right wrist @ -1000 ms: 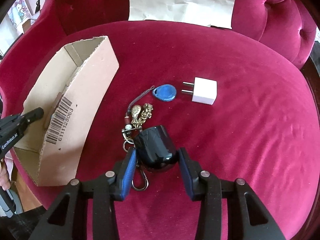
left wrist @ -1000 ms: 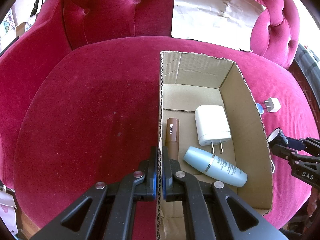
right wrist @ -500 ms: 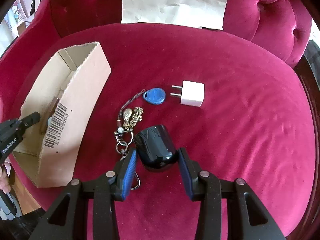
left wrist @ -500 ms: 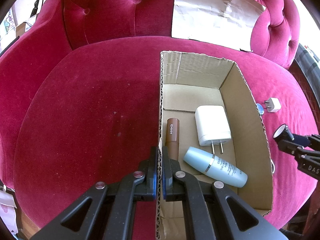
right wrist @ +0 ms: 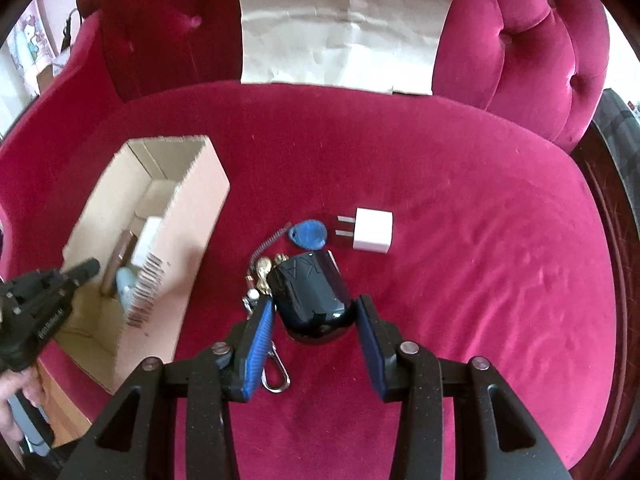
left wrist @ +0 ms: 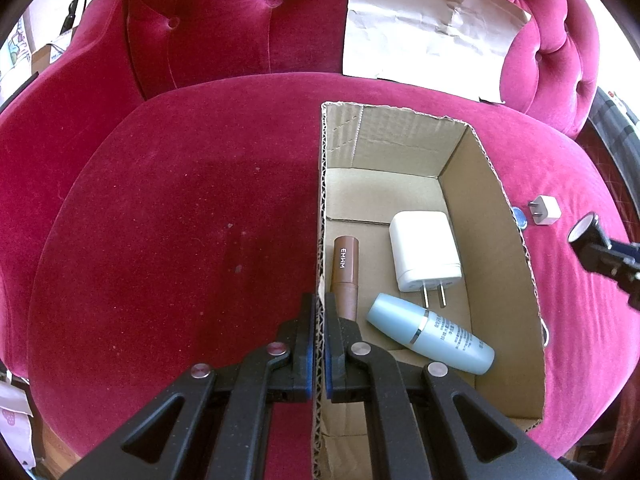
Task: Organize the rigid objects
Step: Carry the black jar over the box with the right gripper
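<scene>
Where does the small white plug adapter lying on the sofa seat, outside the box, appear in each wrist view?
Left wrist: small white plug adapter at far right, beyond the cardboard box.
Right wrist: centre, prongs toward the blue key fob.
Shared landmark: the box.

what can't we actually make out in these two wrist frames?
- Cardboard box contents, right wrist view: motion-blurred and partly hidden by the near wall; barcode unreadable.
- Blue bottle label, left wrist view: print too small to read.
- Black key fob grip, right wrist view: right gripper fingers flank it; pad contact is unclear.
- Blue tag, left wrist view: mostly hidden behind the box's right wall.
- Keyring clip, right wrist view: top hidden behind the left finger.
</scene>
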Action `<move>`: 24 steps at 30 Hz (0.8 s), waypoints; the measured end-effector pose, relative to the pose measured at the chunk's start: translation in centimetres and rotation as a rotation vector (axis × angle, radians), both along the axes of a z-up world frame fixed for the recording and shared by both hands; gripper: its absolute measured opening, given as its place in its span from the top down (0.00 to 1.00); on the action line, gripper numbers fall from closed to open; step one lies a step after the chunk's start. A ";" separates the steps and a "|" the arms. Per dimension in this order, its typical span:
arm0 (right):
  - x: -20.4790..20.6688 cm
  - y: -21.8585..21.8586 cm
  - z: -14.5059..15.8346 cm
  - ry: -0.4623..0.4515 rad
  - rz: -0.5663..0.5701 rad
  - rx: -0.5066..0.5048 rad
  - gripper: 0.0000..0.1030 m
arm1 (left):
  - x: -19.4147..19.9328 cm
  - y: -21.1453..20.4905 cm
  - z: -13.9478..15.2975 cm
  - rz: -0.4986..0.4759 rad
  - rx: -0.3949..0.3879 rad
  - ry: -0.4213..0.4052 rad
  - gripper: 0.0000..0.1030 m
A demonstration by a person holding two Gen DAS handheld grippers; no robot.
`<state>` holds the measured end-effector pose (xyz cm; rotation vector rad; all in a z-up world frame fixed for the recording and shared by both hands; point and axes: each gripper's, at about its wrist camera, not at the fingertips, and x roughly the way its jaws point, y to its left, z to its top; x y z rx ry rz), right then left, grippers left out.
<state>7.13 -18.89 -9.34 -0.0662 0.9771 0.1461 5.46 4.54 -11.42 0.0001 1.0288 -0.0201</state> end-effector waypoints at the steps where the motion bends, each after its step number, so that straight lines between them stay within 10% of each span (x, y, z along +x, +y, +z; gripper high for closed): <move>1: 0.0 0.1 0.3 -0.009 -0.001 0.002 0.57 | 0.0 0.0 0.0 0.000 0.000 0.000 0.97; 24: 0.1 4.6 4.9 -0.140 0.063 0.073 0.57 | -0.1 -0.1 0.1 0.001 0.001 -0.001 0.97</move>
